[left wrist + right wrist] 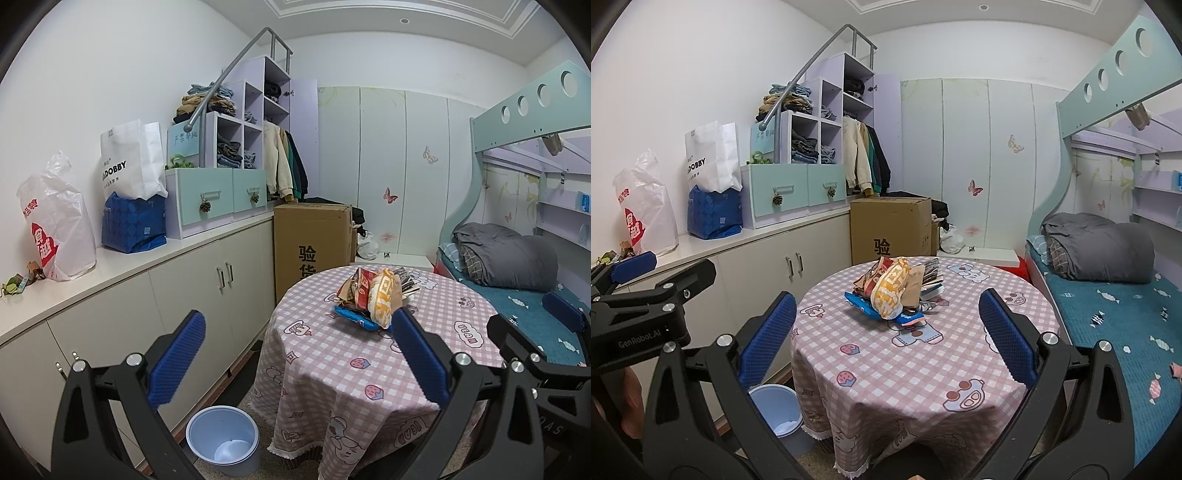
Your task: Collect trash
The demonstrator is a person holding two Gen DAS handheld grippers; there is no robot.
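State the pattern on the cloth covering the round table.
The tablecloth is pink-and-white check with cartoon prints; the right wrist view shows it best.

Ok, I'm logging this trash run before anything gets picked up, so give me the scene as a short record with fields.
trash: pile of snack wrappers on the middle of the round table
top item: yellow-orange bag
bin: blue bin on the floor left of the table, looks nearly empty
left gripper: open, holding nothing
right gripper: open, holding nothing
progress: nothing picked up yet
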